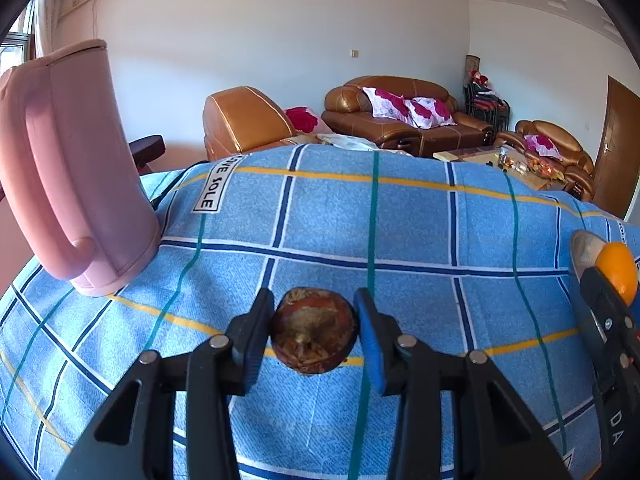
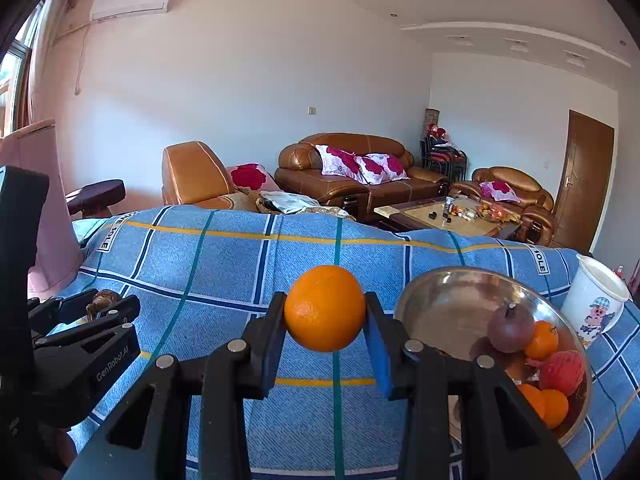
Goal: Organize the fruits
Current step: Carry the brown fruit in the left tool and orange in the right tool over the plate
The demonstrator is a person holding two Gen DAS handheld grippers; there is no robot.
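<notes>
Fruit sits in both grippers above the table, which is covered by a blue checked cloth (image 1: 420, 220). The left gripper (image 1: 316, 330) holds a brown, wrinkled fruit (image 1: 314, 332) between its jaws, with the pads pressing on both sides — what kind of fruit it is, I cannot tell. The right gripper (image 2: 325, 310) is closed on an orange (image 2: 325, 307), and the orange is lifted clear of the cloth. In the left wrist view the same orange and a part of the right gripper appear at the right edge. Just to the right of the right gripper stands a metal bowl (image 2: 440, 300) on the cloth, and inside it lie a dark purple fruit (image 2: 510, 328), some small oranges (image 2: 542, 340) and a red fruit (image 2: 562, 368). Near the bowl, further right, stands a white cup (image 2: 596, 304) with a cartoon picture. On the left side of the table a pink jug (image 1: 76, 168) with a handle stands on the cloth, well apart from the bowl. Behind the table are brown leather sofas (image 2: 360, 172) with flowered pillows — and a low table (image 2: 440, 214) with small things on it.
</notes>
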